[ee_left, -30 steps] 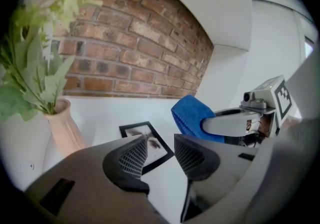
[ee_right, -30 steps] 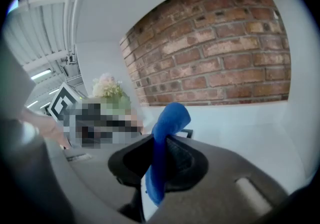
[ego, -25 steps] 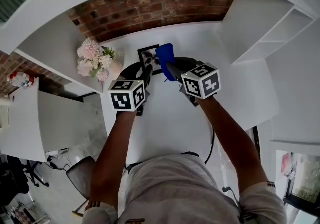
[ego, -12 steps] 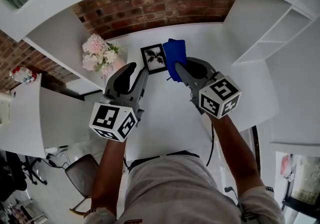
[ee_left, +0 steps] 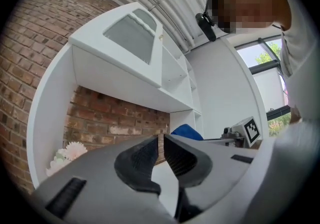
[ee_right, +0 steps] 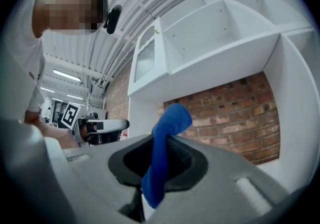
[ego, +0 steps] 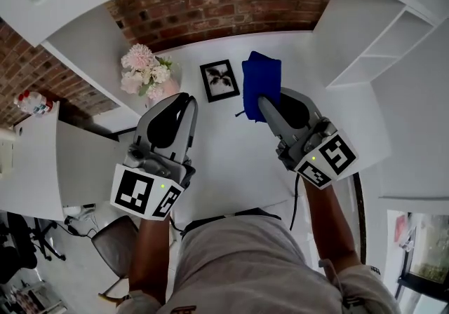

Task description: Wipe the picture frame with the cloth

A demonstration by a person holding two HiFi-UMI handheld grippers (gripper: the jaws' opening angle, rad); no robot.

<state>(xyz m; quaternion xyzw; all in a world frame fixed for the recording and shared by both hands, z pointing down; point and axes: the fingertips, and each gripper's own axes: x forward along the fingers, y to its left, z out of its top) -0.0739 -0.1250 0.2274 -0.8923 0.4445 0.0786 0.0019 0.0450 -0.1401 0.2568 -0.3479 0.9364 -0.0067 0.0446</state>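
Two claws hang over the table (ego: 231,158). The right claw (ego: 265,102) pinches the cloth (ego: 261,78). The left claw (ego: 181,99) has just been closing to a thin gap, holding nothing. The frame (ego: 219,80) sits untouched beside the cloth. No wiping shows now.

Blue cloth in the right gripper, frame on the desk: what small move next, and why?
Probably bring the right gripper toward the picture frame until the blue cloth meets its face. The cloth is clamped in that gripper but shows beside the frame, apart from it. The left gripper, whose jaws have just been closing with nothing between them, is off the frame.
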